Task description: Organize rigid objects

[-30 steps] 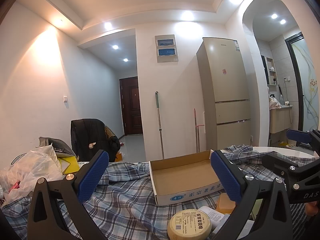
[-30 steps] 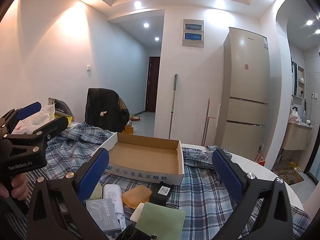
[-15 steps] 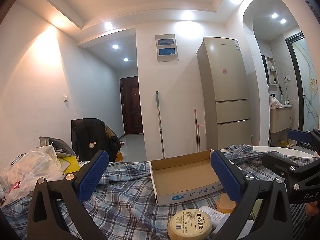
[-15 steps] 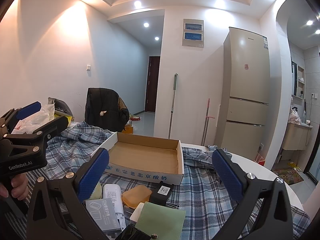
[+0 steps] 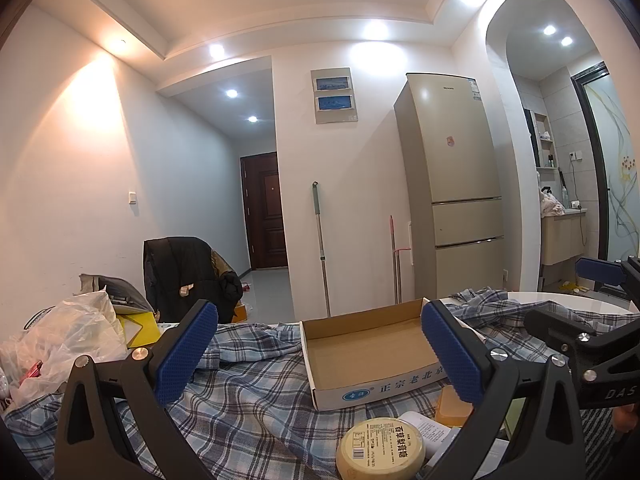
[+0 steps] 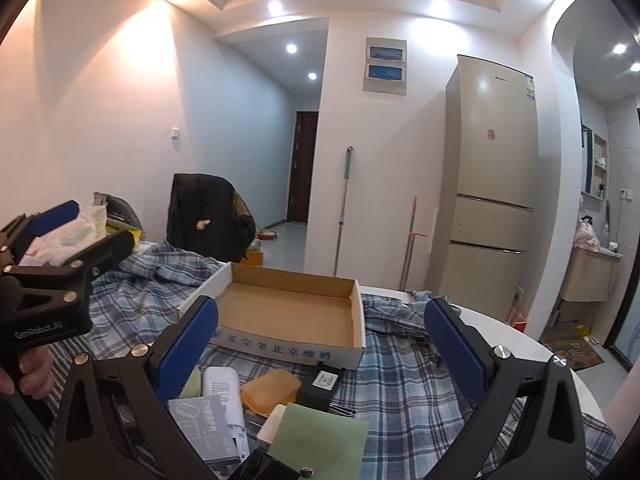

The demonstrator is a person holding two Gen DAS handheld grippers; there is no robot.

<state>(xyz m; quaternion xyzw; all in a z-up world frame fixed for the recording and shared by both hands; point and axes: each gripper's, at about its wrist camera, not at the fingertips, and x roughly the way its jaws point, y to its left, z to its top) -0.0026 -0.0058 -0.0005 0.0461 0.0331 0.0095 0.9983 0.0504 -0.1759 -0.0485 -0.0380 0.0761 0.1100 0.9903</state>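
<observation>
Holding both tools above the table draped in blue plaid cloth point(image 6: 404, 364), I have my left gripper point(image 5: 320, 356) and right gripper point(image 6: 320, 344) spread wide, gripping nothing. Farthest from me sits the shallow, empty brown cardboard tray with white printed sides point(image 6: 292, 316), where I judge the pieces belong. Just before it lies the clutter: a pale green flat card point(image 6: 320, 436), a grey printed box point(image 6: 208, 428), a round yellow tin point(image 5: 380, 448), a white oblong device point(image 6: 222, 390), an orange soap-like block point(image 6: 272, 390) and a small black box point(image 6: 322, 384). They overlap, so closing on one could drag a neighbour or snag the loose cloth.
</observation>
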